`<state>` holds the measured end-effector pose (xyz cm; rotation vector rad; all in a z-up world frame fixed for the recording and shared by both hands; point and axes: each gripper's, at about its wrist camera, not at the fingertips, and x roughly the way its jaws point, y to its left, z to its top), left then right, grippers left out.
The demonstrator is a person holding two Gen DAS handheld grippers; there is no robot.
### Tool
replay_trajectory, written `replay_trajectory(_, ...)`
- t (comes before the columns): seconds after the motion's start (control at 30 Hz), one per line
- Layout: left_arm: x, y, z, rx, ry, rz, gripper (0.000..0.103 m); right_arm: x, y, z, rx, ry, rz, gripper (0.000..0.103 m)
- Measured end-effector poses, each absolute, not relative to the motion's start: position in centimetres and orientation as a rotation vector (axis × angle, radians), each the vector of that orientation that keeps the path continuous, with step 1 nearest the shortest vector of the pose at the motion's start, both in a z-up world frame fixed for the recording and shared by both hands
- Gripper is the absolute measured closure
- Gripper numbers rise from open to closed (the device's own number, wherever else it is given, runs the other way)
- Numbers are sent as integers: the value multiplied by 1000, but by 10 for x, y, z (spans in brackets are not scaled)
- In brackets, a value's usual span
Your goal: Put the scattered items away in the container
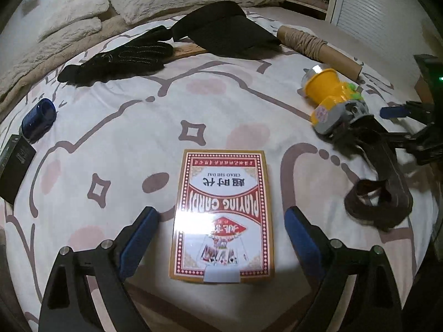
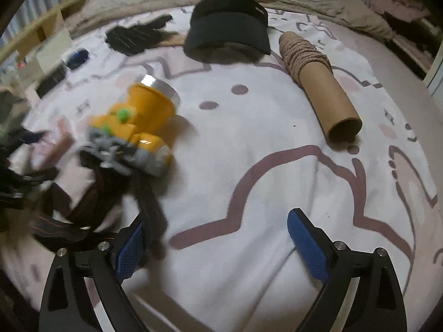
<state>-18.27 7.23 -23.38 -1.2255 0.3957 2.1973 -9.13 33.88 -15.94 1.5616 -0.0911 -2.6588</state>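
A red and white playing card box [image 1: 223,215] lies flat on the patterned bedsheet, between the open fingers of my left gripper [image 1: 221,233]. A yellow headlamp [image 1: 331,96] with a dark strap [image 1: 379,182] lies to the right; it also shows in the right wrist view [image 2: 138,127]. My right gripper [image 2: 216,244] is open and empty over bare sheet, its left finger [image 2: 130,249] touching the blurred strap [image 2: 149,215]. A black cap [image 2: 227,29], black glove [image 1: 116,56], cardboard tube with twine [image 2: 315,83] and blue roll [image 1: 38,119] lie further back.
A black box [image 1: 15,166] lies at the sheet's left edge. Beige pillows and a blanket [image 1: 83,8] sit at the back. A wooden rail [image 2: 36,27] and white cabinet [image 1: 368,8] flank the bed. The container is not in view.
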Motion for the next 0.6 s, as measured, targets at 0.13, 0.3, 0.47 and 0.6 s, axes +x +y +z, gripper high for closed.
replay_trajectory(0.13,-184,69,-233,-1226,378,2213,21,-86,350,-137,1391,-364,-2665,7)
replay_trajectory(0.3,-183,62,-228,-1218,331,2214,44,-94,330,-124,1327,-355,-2690,6)
replay_trajectory(0.47,-175,57,-228,-1209,335,2198,44,-113,306,-137,1373,-259,-2631,6)
replay_trajectory(0.6,-166,49,-227,-1210,333,2183,44,-127,298,-142,1336,-216,-2573,6)
